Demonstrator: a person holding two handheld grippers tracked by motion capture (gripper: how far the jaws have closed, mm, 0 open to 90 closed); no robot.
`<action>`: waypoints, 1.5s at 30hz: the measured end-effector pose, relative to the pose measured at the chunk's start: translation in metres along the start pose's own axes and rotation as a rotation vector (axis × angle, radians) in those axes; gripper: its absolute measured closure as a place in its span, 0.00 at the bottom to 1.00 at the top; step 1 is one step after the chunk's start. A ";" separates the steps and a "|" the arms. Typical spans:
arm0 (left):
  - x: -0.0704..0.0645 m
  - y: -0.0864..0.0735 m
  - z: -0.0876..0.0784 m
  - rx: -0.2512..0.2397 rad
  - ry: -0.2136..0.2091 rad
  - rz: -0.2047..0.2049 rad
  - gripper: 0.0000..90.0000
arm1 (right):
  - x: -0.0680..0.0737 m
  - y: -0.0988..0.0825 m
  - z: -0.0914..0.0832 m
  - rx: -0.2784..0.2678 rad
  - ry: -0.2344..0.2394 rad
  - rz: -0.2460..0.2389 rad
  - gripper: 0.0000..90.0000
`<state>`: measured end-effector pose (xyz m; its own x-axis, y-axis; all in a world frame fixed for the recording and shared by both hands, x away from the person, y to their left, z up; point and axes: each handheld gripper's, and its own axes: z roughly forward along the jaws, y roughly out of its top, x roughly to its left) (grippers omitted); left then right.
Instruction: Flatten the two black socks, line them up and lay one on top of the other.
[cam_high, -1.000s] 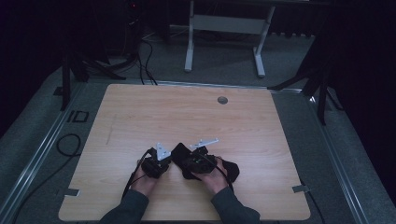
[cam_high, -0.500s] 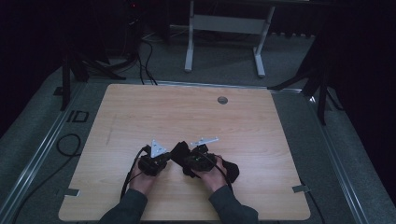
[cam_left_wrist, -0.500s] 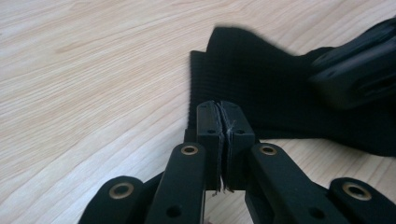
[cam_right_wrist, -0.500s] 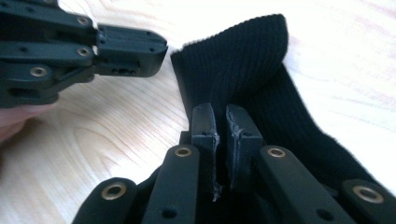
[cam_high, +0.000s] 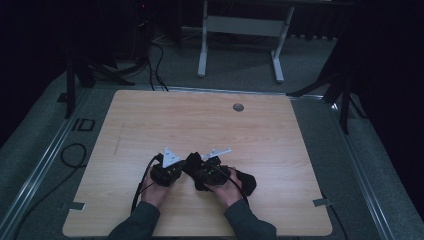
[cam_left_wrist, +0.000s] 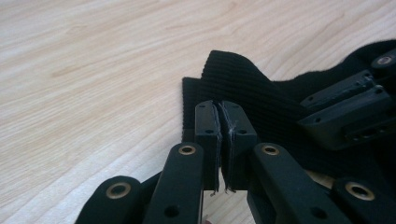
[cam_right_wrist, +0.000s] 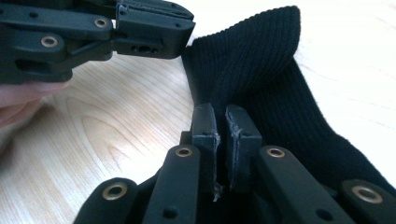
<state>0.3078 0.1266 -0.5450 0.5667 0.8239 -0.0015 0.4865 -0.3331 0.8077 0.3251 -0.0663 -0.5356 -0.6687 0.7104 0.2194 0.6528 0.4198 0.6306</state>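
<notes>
Scene: wooden table (cam_high: 150, 125), lit patch in a dark room; two hands in from the near edge, close together at centre-front.
Sock: black ribbed sock (cam_high: 245, 181) flat on the tabletop near front edge, cuff end between the two grippers, rest trailing off to the right under right hand.
Left gripper: left gripper (cam_high: 186, 167) w/ jaws pressed together, pinching edge of the sock cuff (cam_left_wrist: 243, 88); pads touching, thin fold of fabric between.
Right gripper: right gripper (cam_high: 196, 172) jaws closed to a narrow slit on the sock (cam_right_wrist: 261, 79), ribbed cloth bunched up just past the tips.
Hands: left hand (cam_high: 156, 187) & right hand (cam_high: 226, 189) both wrapped round gripper bodies, dark sleeves at the bottom edge.
Around: round grommet (cam_high: 238, 107) in tabletop, far side, well apart from the work; white desk frame (cam_high: 240, 30) behind the table; cables (cam_high: 157, 55) on grey floor at back left; black cable loop (cam_high: 75, 152) left of the table.
In the way: from above, grippers & grey plates (cam_high: 170, 157) cover the cuff; pinch itself hard to make out there.
High view adds: whole table, sock's far end, surroundings.
Gripper views add: jaw contact, rib texture, raised fold of cuff; in right gripper view, left gripper (cam_right_wrist: 154, 32) across top left, tip touching sock edge; in left gripper view, right gripper (cam_left_wrist: 348, 109) resting on the fabric at right.
</notes>
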 end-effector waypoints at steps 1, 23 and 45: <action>0.001 0.000 -0.001 -0.001 -0.001 -0.004 0.96 | 0.001 0.000 -0.001 -0.006 -0.001 -0.002 0.93; -0.005 -0.004 0.020 0.100 0.020 0.047 0.95 | -0.001 0.001 0.004 0.010 -0.002 -0.016 0.93; -0.011 -0.003 0.022 0.120 0.049 0.067 0.98 | -0.059 -0.015 -0.072 -0.073 -0.148 0.055 0.77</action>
<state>0.3147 0.1087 -0.5602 0.5690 0.8183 0.0809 0.5267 -0.4383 0.7284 0.3291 -0.1555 -0.5046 -0.5694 0.8089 0.1463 0.6559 0.3398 0.6740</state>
